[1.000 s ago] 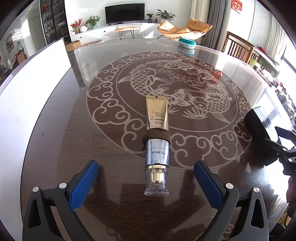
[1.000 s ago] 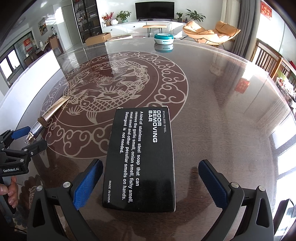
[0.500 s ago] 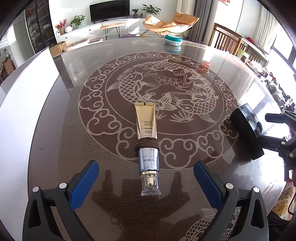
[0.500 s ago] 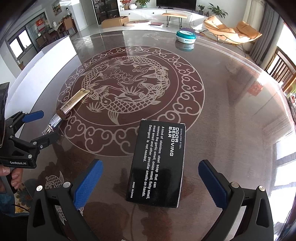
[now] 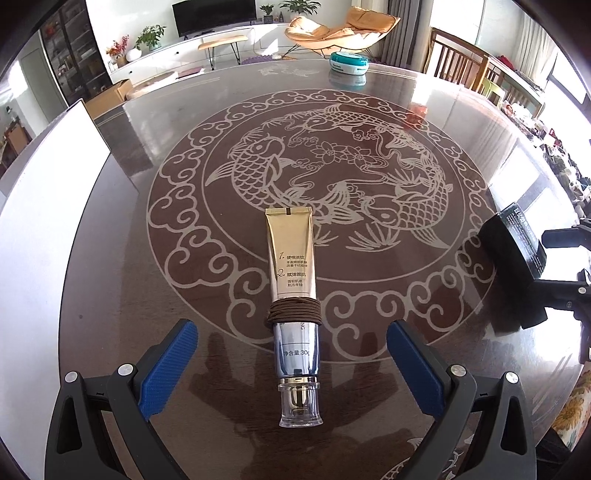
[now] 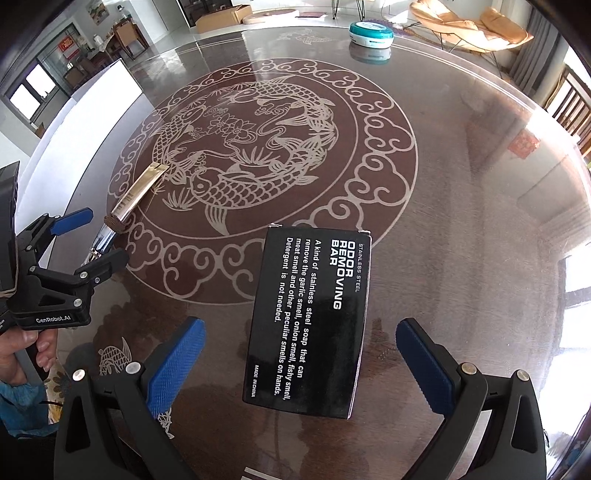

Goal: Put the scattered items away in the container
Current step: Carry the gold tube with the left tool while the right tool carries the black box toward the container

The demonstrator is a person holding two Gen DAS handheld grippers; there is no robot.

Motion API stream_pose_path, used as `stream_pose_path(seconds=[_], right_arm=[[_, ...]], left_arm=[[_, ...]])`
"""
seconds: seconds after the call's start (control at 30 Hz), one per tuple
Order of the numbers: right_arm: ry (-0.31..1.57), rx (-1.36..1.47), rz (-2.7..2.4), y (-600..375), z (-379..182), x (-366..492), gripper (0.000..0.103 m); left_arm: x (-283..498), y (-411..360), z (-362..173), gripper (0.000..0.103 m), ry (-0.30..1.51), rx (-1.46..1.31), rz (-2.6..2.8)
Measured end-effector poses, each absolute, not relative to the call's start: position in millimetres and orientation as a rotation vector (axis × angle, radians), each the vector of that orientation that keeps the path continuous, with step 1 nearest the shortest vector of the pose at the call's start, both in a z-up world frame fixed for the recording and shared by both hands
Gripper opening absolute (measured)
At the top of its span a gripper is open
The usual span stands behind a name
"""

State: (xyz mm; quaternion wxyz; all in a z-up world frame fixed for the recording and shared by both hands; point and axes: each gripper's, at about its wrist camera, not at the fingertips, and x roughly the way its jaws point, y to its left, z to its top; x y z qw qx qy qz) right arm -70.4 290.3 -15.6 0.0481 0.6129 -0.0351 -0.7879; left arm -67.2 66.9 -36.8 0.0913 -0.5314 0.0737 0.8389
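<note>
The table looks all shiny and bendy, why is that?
Left wrist view: the fisheye lens curves the table, and sun glare whitens its far right edge. Right wrist view: window light washes out the right side, but the black box stays sharp enough to read.

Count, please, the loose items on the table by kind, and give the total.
Gold and silver tube, wrapped with a brown hair tie: 1
Black box: 1
Round teal and white container: 1
Total: 3
</note>
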Motion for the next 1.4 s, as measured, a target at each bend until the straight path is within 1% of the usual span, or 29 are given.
stream_pose_path(seconds=[0.1, 0.27, 0.3, 0.37, 0.4, 0.43, 0.47, 0.5, 0.53, 0.57, 0.87, 1.03, 1.23, 1.4], right_arm=[[-0.143, 1.920, -2.355, 291.0, -19.8, -73.1, 0.103], [-0.125, 1.964, -2.325, 291.3, -24.2, -78.2, 0.103], [-0.129, 1.966, -2.322, 291.6, -25.2, -79.1, 0.103], [-0.137, 1.970, -2.316, 292.2, -27.6, -80.9, 0.099], [-0.144, 1.973, -2.310, 292.6, -29.5, -81.8, 0.098], [-0.153, 1.977, -2.301, 292.6, -31.4, -82.2, 0.092], [-0.162, 1.983, -2.288, 292.1, -33.7, -82.8, 0.087], [-0.162, 1.993, -2.280, 292.0, -35.8, -82.8, 0.074], [-0.146, 1.999, -2.285, 291.9, -36.4, -82.0, 0.063], [-0.136, 1.992, -2.288, 291.4, -35.8, -80.9, 0.061], [-0.136, 1.872, -2.349, 291.5, -7.1, -60.9, 0.059], [-0.099, 1.836, -2.349, 279.7, 4.1, -58.6, 0.059], [-0.056, 1.742, -2.364, 255.9, 33.1, -66.8, 0.059], [-0.019, 1.647, -2.352, 212.0, 62.2, -88.5, 0.059]], left_arm=[[-70.8, 68.2, -42.7, 0.103, 0.240, -1.614, 2.478], [-73.3, 71.0, -46.8, 0.103, 0.279, -1.625, 2.484], [-73.7, 71.1, -46.8, 0.101, 0.276, -1.624, 2.484], [-75.1, 70.9, -46.7, 0.098, 0.261, -1.619, 2.480], [-76.1, 70.2, -46.5, 0.093, 0.246, -1.616, 2.473], [-77.1, 70.1, -46.4, 0.089, 0.225, -1.615, 2.462], [-77.5, 69.7, -45.0, 0.078, 0.214, -1.611, 2.459], [-78.0, 70.8, -42.0, 0.058, 0.215, -1.599, 2.459], [-78.5, 71.6, -38.9, 0.045, 0.221, -1.592, 2.456], [-79.3, 71.6, -36.4, 0.030, 0.220, -1.590, 2.451], [-56.6, 55.1, -9.4, 0.029, 0.121, -1.481, 2.482], [-45.3, 33.7, 7.0, 0.029, 0.067, -1.444, 2.516], [-28.7, 0.4, 39.9, 0.029, -0.014, -1.356, 2.595], [-12.4, -45.1, 77.3, 0.029, -0.070, -1.285, 2.687]])
